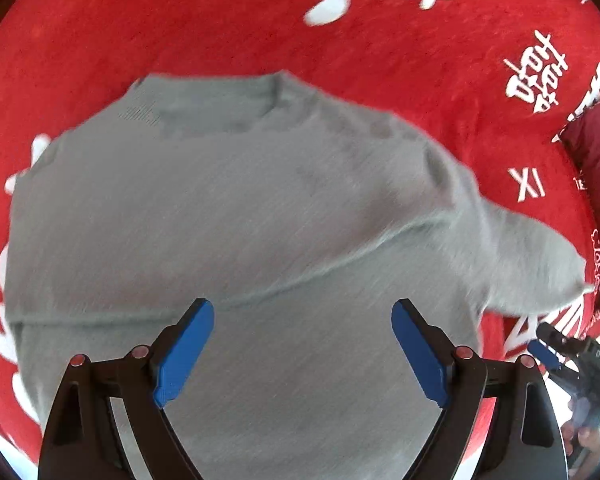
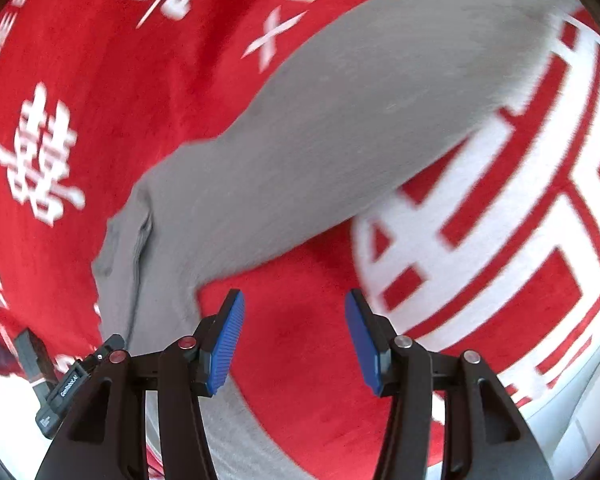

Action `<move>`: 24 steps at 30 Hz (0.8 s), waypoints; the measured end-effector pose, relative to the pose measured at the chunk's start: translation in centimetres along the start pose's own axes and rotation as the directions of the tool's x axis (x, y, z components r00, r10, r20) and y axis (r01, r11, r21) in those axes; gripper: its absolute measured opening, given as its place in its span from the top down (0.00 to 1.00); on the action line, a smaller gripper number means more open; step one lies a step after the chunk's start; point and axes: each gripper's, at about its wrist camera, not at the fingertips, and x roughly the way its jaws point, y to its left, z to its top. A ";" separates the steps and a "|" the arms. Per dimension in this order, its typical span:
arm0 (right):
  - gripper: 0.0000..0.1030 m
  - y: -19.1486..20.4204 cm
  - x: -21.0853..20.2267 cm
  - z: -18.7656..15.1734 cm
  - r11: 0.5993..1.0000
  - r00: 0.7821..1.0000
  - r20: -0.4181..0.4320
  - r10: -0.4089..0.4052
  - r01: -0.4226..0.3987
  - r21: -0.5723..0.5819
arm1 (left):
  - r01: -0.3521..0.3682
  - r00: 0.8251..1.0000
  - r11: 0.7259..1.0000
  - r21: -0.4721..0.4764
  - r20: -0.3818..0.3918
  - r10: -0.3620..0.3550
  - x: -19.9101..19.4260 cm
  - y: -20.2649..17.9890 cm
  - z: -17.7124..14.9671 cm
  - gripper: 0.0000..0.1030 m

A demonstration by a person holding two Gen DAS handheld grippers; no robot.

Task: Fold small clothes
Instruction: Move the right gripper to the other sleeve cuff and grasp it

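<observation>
So the grey sweater (image 1: 220, 208) lies partly folded on the red cloth (image 1: 180, 20), one sleeve (image 2: 380, 80) still spread toward upper right, while the left gripper (image 1: 302, 354) hangs with jaws wide and empty and the right gripper (image 2: 294, 344) with jaws apart, holding nothing.

The grey knitted sweater (image 1: 228, 208) is smeared by motion blur; its near hem is cut off by the frame edge. White characters on the red blanket (image 2: 140, 128) are blurred.

Grey top (image 1: 228, 208) matt knit; red blanket (image 1: 380, 60) fuzzy plush; tool pads (image 2: 226, 344) ribbed plastic

Left gripper (image 1: 303, 354): black angled finger arms, smooth blue pads, red-capped screws beside each pad. Right gripper (image 2: 295, 342): same black frame, ribbed blue pads, red and silver screws.
</observation>
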 end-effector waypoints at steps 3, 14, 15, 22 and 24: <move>0.46 -2.1 -1.4 1.5 0.998 0.997 0.072 0.006 -0.011 0.063 | -0.001 1.000 1.000 0.015 0.017 0.001 0.6 -2.2 0.8 0.11; 0.45 -6.2 -3.2 4.9 0.967 0.965 0.216 0.148 -0.187 0.171 | 0.027 1.000 0.998 0.060 -0.018 -0.026 3.0 -6.8 0.1 0.11; 0.45 -6.1 -3.1 5.1 0.965 0.961 0.224 0.161 -0.201 0.167 | 0.025 1.000 0.998 0.062 -0.017 -0.024 3.1 -7.0 0.0 0.11; 0.45 -6.8 -2.6 6.7 0.923 0.935 0.271 0.228 -0.296 0.245 | 0.023 1.000 0.996 0.082 0.001 -0.023 3.1 -8.4 -0.2 0.11; 0.60 -6.9 -2.4 7.1 0.911 0.936 0.266 0.232 -0.305 0.277 | 0.021 1.000 0.995 0.095 0.004 -0.021 3.3 -9.0 -0.3 0.11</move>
